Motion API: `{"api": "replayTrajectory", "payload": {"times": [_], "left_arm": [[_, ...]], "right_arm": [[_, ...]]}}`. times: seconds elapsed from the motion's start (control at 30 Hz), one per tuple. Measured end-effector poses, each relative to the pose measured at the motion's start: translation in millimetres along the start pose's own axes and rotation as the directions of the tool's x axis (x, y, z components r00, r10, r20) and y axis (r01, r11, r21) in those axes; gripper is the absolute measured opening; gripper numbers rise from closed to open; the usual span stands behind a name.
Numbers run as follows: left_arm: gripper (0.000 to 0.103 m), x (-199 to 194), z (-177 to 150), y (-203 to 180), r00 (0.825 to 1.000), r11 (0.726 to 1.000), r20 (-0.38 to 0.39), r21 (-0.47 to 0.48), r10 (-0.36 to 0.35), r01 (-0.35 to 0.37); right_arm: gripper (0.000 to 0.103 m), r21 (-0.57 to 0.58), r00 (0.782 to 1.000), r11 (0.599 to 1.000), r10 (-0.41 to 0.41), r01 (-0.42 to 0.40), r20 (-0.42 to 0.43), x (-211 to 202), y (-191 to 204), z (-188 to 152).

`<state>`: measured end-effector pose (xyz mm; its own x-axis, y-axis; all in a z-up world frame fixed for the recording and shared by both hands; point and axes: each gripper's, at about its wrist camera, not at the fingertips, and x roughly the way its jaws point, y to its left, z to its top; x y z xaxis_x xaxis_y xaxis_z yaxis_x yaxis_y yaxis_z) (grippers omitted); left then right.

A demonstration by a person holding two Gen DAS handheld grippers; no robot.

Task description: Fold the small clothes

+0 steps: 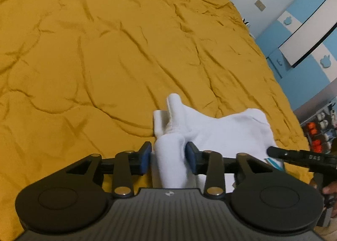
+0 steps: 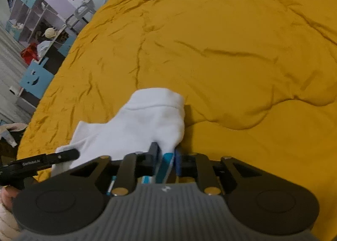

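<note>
**White socks held at both ends over the yellow bed**

You held the white socks [image 1: 221, 133] between two tools above the wrinkled yellow bedspread [image 1: 105, 61], near the bed's near edge. Your left hand-held gripper [image 1: 168, 156] was clamped on a bunched, rolled end of the fabric, its blue pads [image 1: 147, 154] pressed in from either side. Your right hand-held gripper [image 2: 168, 156] was pinched on the opposite end, where a teal stripe [image 2: 165, 165] ran between its fingers.

The socks' long axis ran roughly across from one tool to the other, parallel with the bed's near edge as far as the views allowed a judgement. From the left tool the fabric spread forward and to the right; from the right tool it spread forward and to the left, the ribbed cuff [image 2: 155, 101] lying farthest out toward the middle of the bed. Neither hand was clearly nearer: each already had its own end. The middle of the cloth sagged onto or just above the bedspread; which, the pictures did not settle.

The coming fold would likely turn on bringing one gripped end over toward the other along that axis. A blue-and-white wardrobe [image 1: 305, 30] stood beyond the bed's right edge.
</note>
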<state>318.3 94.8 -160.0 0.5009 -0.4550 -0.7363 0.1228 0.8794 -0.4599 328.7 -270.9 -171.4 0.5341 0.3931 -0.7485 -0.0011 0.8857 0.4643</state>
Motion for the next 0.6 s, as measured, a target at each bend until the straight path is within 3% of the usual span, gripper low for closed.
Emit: {"api": "replayTrajectory", "payload": {"times": [0.13, 0.2, 0.27, 0.3, 0.4, 0.47, 0.6], "left_arm": [[0.045, -29.3, -0.8, -18.4, 0.995, 0.995, 0.062, 0.060, 0.078, -0.082], [0.045, -47.7, -5.4, -28.6, 0.992, 0.992, 0.102, 0.095, 0.079, -0.089], [0.045, -60.5, -11.3, -41.5, 0.990, 0.988, 0.127, 0.134, 0.061, -0.078], [0.045, -65.7, -17.5, -47.3, 0.991, 0.987, 0.128, 0.150, 0.045, -0.064], [0.038, -67.2, -38.8, -60.9, 0.997, 0.980, 0.076, 0.198, 0.015, -0.030], [0.030, -59.4, -50.8, -66.2, 0.997, 0.971, 0.049, 0.232, 0.053, -0.063], [0.025, -44.5, -61.0, -56.1, 0.994, 0.975, -0.008, 0.197, 0.106, -0.103]], "right_arm": [[0.024, -0.084, 0.995, 0.993, -0.083, 0.088, 0.061, -29.2, 15.6, -6.8], [0.024, -0.139, 0.989, 0.983, -0.111, 0.124, 0.096, -49.2, 27.3, -12.1], [0.012, -0.171, 0.989, 0.978, -0.099, 0.116, 0.109, -66.1, 35.7, -24.2], [0.012, -0.187, 0.991, 0.978, -0.078, 0.097, 0.106, -73.3, 40.6, -32.5], [0.010, -0.251, 0.993, 0.964, -0.067, 0.088, 0.093, -79.6, 48.4, -57.1], [0.007, -0.275, 0.994, 0.957, -0.075, 0.093, 0.074, -73.0, 49.9, -66.8], [0.000, -0.252, 0.991, 0.959, -0.125, 0.132, 0.045, -58.4, 37.9, -79.5]]}}
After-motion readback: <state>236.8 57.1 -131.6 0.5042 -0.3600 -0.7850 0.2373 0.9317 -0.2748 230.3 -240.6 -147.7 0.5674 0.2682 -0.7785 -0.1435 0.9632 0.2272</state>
